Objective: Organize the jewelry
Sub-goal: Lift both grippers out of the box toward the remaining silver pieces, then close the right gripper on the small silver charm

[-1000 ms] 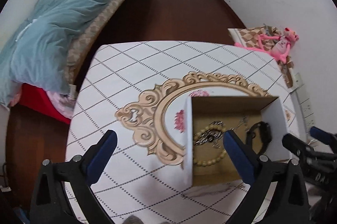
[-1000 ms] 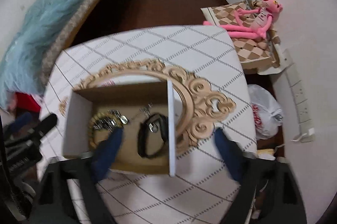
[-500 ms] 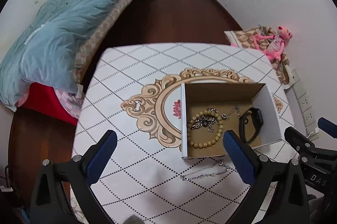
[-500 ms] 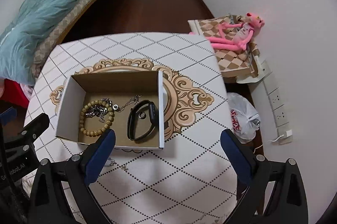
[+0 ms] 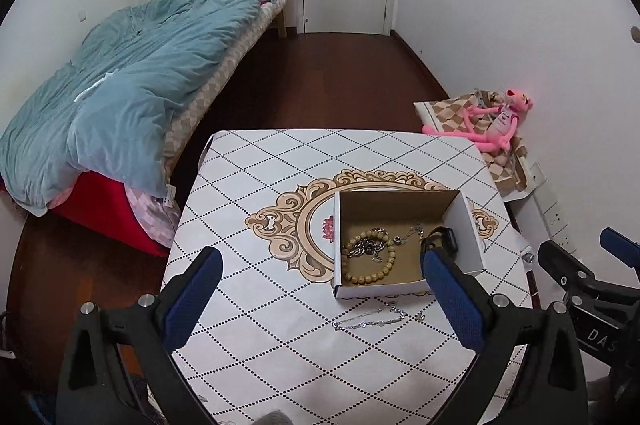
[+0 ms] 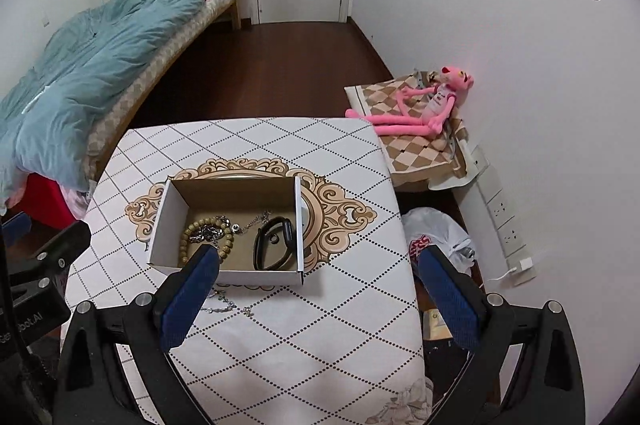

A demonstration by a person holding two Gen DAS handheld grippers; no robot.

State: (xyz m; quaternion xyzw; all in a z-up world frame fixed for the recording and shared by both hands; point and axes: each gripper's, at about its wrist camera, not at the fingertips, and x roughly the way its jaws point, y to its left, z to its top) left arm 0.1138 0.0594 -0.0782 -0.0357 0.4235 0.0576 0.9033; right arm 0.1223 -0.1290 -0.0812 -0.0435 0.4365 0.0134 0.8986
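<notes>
Change noted: both grippers have been drawn up and back from the cardboard box (image 5: 400, 245); a retreat between placements is inferred. Left gripper (image 5: 320, 301) and right gripper (image 6: 316, 299): jaws wide, nothing held. In box: one beaded bracelet (image 5: 370, 257), one dark metal chain (image 5: 366, 248), one fine necklace (image 5: 414, 231), one black wristband (image 5: 440, 239). On table (image 5: 280, 169), just before the box: one silver chain (image 5: 370, 319), not yet stowed.

light: even, bright indoor | shadows: soft, faint | focus: sharp | edges: strong fisheye bending, black corner vignette
</notes>
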